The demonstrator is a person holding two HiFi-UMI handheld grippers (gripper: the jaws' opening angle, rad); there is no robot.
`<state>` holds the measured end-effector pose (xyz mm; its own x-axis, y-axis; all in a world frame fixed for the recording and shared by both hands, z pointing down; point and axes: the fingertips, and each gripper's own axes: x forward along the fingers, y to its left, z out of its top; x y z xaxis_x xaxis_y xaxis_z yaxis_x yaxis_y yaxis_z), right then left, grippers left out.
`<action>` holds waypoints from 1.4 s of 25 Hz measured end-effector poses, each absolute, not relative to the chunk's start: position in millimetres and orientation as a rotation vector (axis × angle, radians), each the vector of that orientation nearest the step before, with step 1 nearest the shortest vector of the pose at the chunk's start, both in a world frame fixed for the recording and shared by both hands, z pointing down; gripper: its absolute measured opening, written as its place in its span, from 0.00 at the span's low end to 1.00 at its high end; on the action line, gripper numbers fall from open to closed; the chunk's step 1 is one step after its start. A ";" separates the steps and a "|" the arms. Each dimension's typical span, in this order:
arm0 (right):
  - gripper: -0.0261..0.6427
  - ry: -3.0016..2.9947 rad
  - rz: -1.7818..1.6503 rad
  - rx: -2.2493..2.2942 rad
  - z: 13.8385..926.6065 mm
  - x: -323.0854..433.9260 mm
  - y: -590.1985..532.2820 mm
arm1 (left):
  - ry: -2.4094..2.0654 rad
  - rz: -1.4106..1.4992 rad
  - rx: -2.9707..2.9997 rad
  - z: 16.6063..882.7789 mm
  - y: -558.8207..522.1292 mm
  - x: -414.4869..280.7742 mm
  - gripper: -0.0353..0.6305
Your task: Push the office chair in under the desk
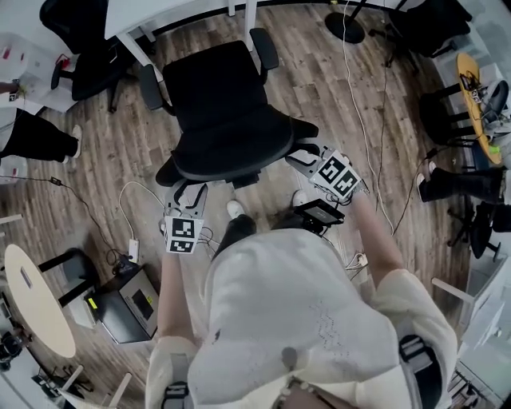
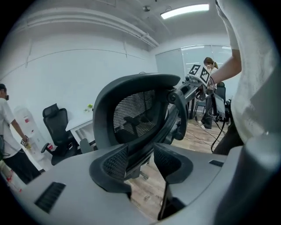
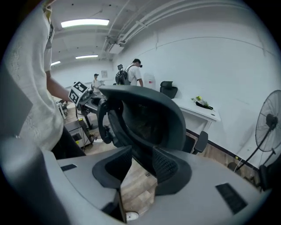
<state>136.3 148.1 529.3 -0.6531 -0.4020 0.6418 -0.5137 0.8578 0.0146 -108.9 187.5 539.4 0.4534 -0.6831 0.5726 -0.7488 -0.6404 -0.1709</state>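
Chair (image 1: 223,112) is on the floor just short of the counter (image 1: 172,17), backrest towards the person. Left gripper (image 1: 190,192) and right gripper (image 1: 300,158) are both open, straddling the backrest rim without clamping. Looks like the setup step. Next: bear on the rim and push straight.

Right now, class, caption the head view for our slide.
Person behind a black office chair, left tongs and right tongs open at its backrest, desk ahead.
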 end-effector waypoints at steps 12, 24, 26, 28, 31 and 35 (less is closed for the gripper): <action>0.33 -2.171 -0.075 0.378 572.9 119.5 151.0 | -1.107 1.203 2.658 566.7 193.3 -109.9 0.39; 0.34 -2.003 -0.297 0.303 591.5 116.7 155.0 | -0.926 1.571 2.771 582.6 193.7 -98.1 0.41; 0.34 -1.983 -0.343 0.287 593.0 113.9 155.2 | -0.921 1.618 2.777 584.3 190.7 -98.5 0.41; 0.34 -1.966 -0.388 0.274 595.6 110.8 154.7 | -0.898 1.676 2.782 587.6 189.1 -99.3 0.41; 0.34 -1.935 -0.438 0.255 602.3 108.7 152.1 | -0.837 1.759 2.795 592.8 188.7 -98.0 0.41; 0.32 -1.931 -0.460 0.260 609.0 105.4 145.5 | -0.747 1.797 2.792 600.9 188.3 -93.3 0.41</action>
<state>105.4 145.5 609.0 -0.3942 -0.3865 0.8338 0.0310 0.9012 0.4323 -93.3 188.3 600.9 0.3573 -0.4906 0.7948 -0.2168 -0.8712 -0.4404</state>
